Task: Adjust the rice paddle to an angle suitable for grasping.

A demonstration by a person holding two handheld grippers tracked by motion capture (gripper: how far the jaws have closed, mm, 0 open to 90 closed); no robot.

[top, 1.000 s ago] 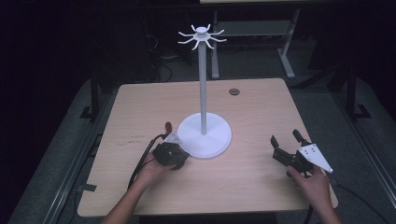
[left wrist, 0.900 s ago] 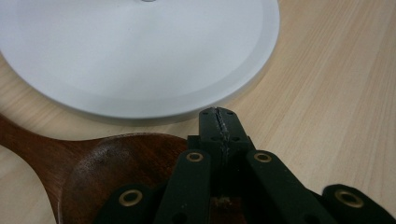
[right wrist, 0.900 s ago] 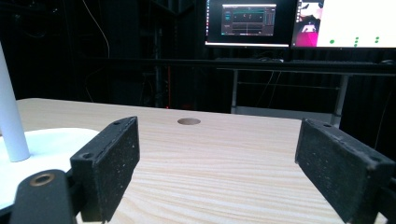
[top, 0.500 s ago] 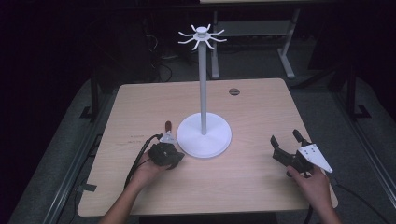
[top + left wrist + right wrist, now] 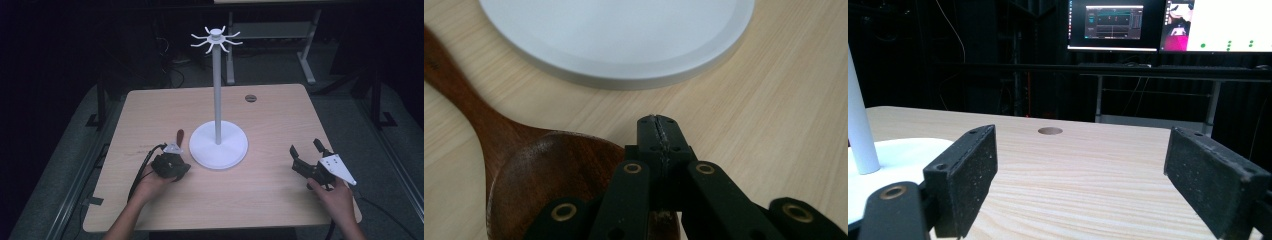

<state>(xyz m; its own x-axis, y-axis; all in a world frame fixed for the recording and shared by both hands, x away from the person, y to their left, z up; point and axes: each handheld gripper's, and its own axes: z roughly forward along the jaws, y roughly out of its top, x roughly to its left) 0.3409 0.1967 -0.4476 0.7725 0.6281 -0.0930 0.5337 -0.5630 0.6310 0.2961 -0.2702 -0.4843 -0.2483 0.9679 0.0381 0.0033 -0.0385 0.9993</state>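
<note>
**Down low: left tool shut over the spoon, right tool spread wide**

Over on the near left of the counter (image 5: 260, 115), left tool (image 5: 660, 132) clamped fully shut, tips pressed flat together with just a thin seam between them. Right beneath it, a dark wooden spoon (image 5: 539, 170), lying flat on the wood, bowl under the tool's linkage and handle running away up and to the left. Tips poking out just past the bowl's rim, over bare wood. Hard to tell whether any of the rim is pinched lower down. Just beyond, the white round base (image 5: 624, 40) of the stand, close to the spoon but not touching it.

From the high view, same story: left hand (image 5: 150, 182) wrapped round the left tool (image 5: 175, 152), spoon handle (image 5: 180, 136) peeking out beside the stand's base (image 5: 235, 150). Tall white pole (image 5: 217, 95) rising upright from the middle of that base, a crown of hooks on top.

Across on the near right, well apart from all that, right tool (image 5: 305, 147) in the right hand (image 5: 340, 197), low over the counter. Spread wide, nothing between the pads (image 5: 965, 175), only bare wood and a small round hole (image 5: 1050, 131) farther back.
</note>
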